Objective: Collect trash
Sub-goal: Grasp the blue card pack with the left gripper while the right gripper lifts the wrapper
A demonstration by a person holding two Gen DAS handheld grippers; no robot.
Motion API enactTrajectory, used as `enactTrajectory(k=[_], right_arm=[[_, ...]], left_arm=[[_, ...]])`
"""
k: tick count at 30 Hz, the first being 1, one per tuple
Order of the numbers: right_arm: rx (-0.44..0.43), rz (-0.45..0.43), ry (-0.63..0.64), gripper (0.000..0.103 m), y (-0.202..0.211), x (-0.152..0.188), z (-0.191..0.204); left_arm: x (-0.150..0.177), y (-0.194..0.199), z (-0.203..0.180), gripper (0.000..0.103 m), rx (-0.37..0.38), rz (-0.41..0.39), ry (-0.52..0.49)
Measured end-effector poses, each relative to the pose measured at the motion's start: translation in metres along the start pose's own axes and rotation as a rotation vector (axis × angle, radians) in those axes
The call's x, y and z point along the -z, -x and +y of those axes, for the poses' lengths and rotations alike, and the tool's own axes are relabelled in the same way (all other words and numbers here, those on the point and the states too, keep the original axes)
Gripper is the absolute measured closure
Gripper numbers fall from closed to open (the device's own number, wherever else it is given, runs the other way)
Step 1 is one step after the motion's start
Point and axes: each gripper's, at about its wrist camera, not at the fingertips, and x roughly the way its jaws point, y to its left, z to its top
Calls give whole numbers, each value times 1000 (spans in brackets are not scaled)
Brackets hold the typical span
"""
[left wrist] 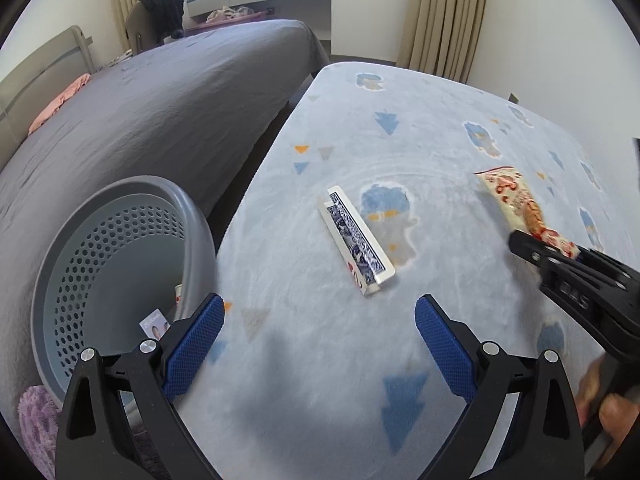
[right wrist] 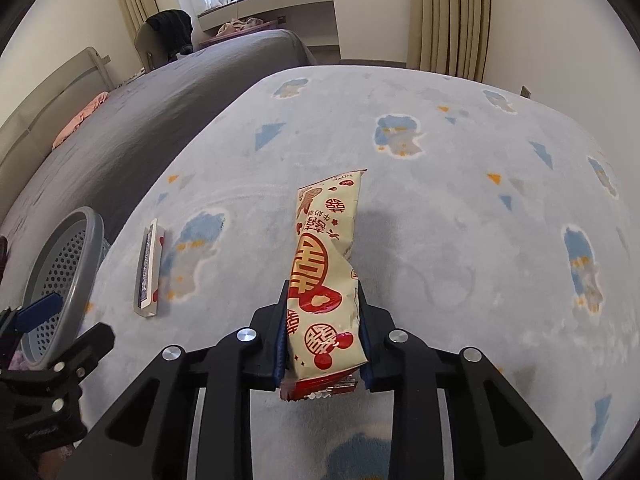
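Note:
My right gripper (right wrist: 323, 320) is shut on a cream and red snack wrapper (right wrist: 326, 256) and holds it above the pale blue rug (right wrist: 440, 240). The wrapper (left wrist: 516, 200) and the right gripper (left wrist: 556, 252) also show at the right of the left wrist view. My left gripper (left wrist: 320, 336) is open and empty above the rug (left wrist: 420, 140), beside the grey perforated basket (left wrist: 120, 248). A flat blue-patterned card box (left wrist: 356, 240) lies on the rug ahead of it, and it shows in the right wrist view (right wrist: 149, 268). Some small papers (left wrist: 158, 326) lie in the basket.
A bed with a grey cover (left wrist: 160, 112) runs along the left of the rug. A purple fluffy item (left wrist: 36, 424) lies by the basket. Curtains (right wrist: 452, 16) and a window sill (right wrist: 272, 0) stand at the far wall.

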Motion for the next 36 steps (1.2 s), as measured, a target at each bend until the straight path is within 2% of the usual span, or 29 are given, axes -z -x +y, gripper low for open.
enactTrajectory(k=[7, 9, 12, 15, 17, 19, 28, 36], right_arm=[[-39, -23, -46, 76, 15, -2, -10], [-47, -25, -57, 76, 16, -2, -13], [-51, -26, -62, 76, 17, -3, -15], [-51, -26, -63, 76, 17, -2, -14], [-52, -24, -61, 76, 18, -2, -13], [-48, -25, -53, 76, 18, -2, -10], [-37, -20, -9, 76, 22, 9, 15], [-86, -21, 31, 76, 25, 31, 82]], left_arm=[[-17, -36, -10, 9, -13, 27, 42], [-21, -45, -12, 12, -11, 33, 52], [-23, -55, -15, 28, -6, 53, 58], [-23, -55, -15, 50, 3, 53, 48], [-22, -52, -13, 80, 31, 50, 40], [-21, -49, -9, 86, 55, 54, 42], [-1, -6, 12, 87, 70, -5, -6], [18, 36, 69, 87, -25, -69, -17]])
